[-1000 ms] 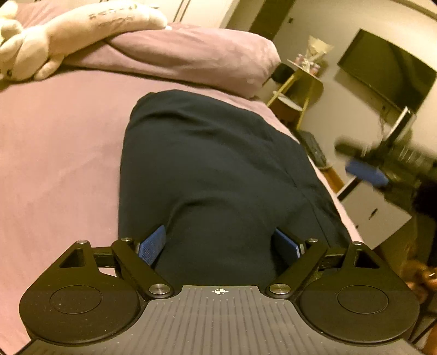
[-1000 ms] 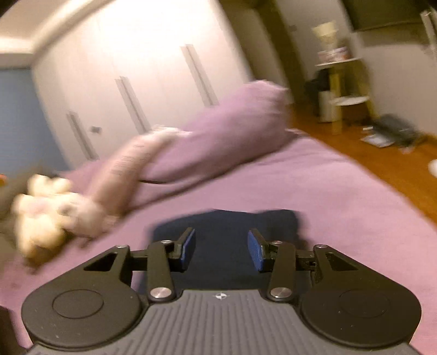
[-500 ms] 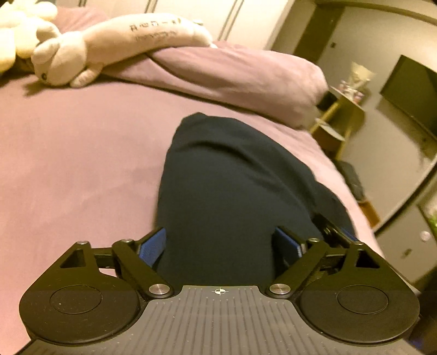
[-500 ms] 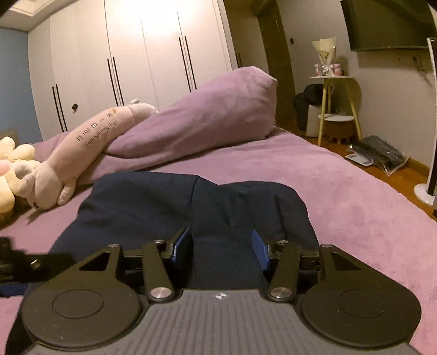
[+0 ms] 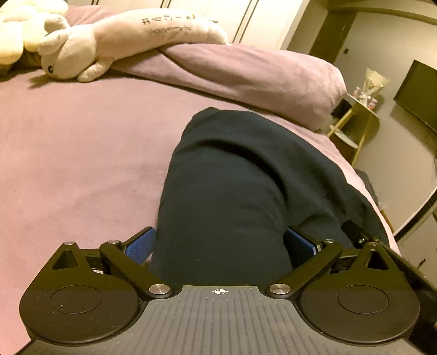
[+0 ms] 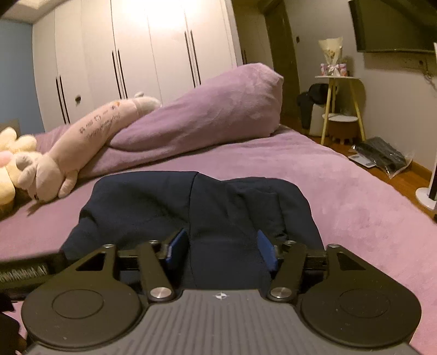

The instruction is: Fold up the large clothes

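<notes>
A dark navy garment (image 5: 240,177) lies folded on the purple bed (image 5: 68,163). My left gripper (image 5: 220,244) is open, its blue pads on either side of the garment's near end. In the right wrist view the same garment (image 6: 169,199) lies ahead, and my right gripper (image 6: 221,250) is open with its pads astride the near edge of the cloth. The right gripper's black body (image 5: 357,236) shows at the garment's right side in the left wrist view. The left gripper's body (image 6: 24,270) shows at the left edge of the right wrist view.
A purple pillow (image 6: 207,114) and a long pink plush toy (image 6: 82,139) lie at the head of the bed. A yellow-legged side table (image 6: 341,106) stands by the wall, under a TV (image 6: 390,24). White wardrobes (image 6: 136,54) fill the back wall.
Both grippers have come down to the garment's near end. The right one swung in from the side and now sits beside the left. Both stay open.
</notes>
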Tool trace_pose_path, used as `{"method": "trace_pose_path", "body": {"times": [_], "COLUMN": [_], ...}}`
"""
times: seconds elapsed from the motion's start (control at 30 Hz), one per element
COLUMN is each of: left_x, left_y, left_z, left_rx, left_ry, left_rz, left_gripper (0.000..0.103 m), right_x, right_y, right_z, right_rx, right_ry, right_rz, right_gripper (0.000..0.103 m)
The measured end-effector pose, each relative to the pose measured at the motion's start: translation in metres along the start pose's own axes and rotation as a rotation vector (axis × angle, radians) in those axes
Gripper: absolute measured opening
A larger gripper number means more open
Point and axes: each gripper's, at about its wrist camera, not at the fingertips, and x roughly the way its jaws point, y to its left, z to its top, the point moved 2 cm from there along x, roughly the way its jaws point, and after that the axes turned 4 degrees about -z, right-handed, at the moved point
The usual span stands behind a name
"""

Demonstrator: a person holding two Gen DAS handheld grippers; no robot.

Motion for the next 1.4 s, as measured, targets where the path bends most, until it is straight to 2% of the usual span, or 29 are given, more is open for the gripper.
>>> {"method": "trace_pose_path", "body": {"times": [0.07, 0.17, 0.23, 0.3, 0.4, 0.47, 0.6, 0.7, 0.8, 0.87, 1.0, 1.07, 1.17, 1.2, 1.3, 1.4], "left_x": [-0.002, -0.003, -0.003, 0.001, 0.004, 0.001, -0.018, -0.036, -0.039, -0.034, -0.016, -0.006, 0.003, 0.003, -0.003, -0.011], "left_y": [0.001, -0.002, -0.003, -0.002, 0.000, 0.007, 0.031, 0.050, 0.061, 0.066, 0.069, 0.069, 0.071, 0.071, 0.069, 0.066], "left_z": [0.001, 0.000, 0.000, -0.001, 0.001, 0.004, 0.011, 0.016, 0.017, 0.015, 0.010, 0.005, 0.005, 0.006, 0.009, 0.015], "left_rx": [-0.001, 0.000, -0.001, -0.020, -0.050, -0.083, -0.142, -0.140, -0.101, -0.129, -0.233, -0.277, -0.314, -0.309, -0.283, -0.271], "left_ry": [-0.001, 0.000, 0.002, 0.018, 0.040, 0.063, 0.128, 0.156, 0.206, 0.233, 0.275, 0.285, 0.285, 0.285, 0.280, 0.261], "left_rz": [0.010, 0.023, 0.026, 0.017, 0.004, -0.034, -0.127, -0.207, -0.267, -0.299, -0.384, -0.401, -0.398, -0.394, -0.386, -0.384], "left_gripper": [0.103, 0.103, 0.103, 0.103, 0.103, 0.103, 0.102, 0.101, 0.101, 0.101, 0.101, 0.102, 0.098, 0.095, 0.082, 0.072], "right_x": [0.001, 0.012, 0.030, 0.050, 0.051, 0.042, 0.001, -0.020, -0.020, -0.009, 0.017, 0.030, 0.040, 0.041, 0.039, 0.035], "right_y": [0.008, 0.016, 0.015, 0.006, -0.002, -0.009, -0.043, -0.077, -0.110, -0.128, -0.149, -0.148, -0.139, -0.136, -0.130, -0.119], "right_z": [0.014, 0.029, 0.024, 0.009, 0.015, 0.020, 0.024, 0.018, 0.009, 0.000, -0.023, -0.032, -0.034, -0.032, -0.028, -0.017], "right_rx": [-0.021, -0.071, -0.086, -0.066, -0.019, 0.011, 0.111, 0.152, 0.233, 0.327, 0.650, 0.708, 0.702, 0.691, 0.638, 0.582], "right_ry": [0.026, 0.024, 0.071, 0.118, 0.140, 0.162, 0.175, 0.191, 0.258, 0.335, 0.443, 0.469, 0.483, 0.486, 0.487, 0.463], "right_rz": [-0.021, -0.094, -0.154, -0.167, -0.128, -0.077, 0.116, 0.208, 0.243, 0.282, 0.506, 0.534, 0.523, 0.528, 0.531, 0.517], "right_gripper": [0.076, 0.077, 0.077, 0.078, 0.080, 0.080, 0.088, 0.096, 0.097, 0.097, 0.094, 0.089, 0.082, 0.075, 0.062, 0.057]}}
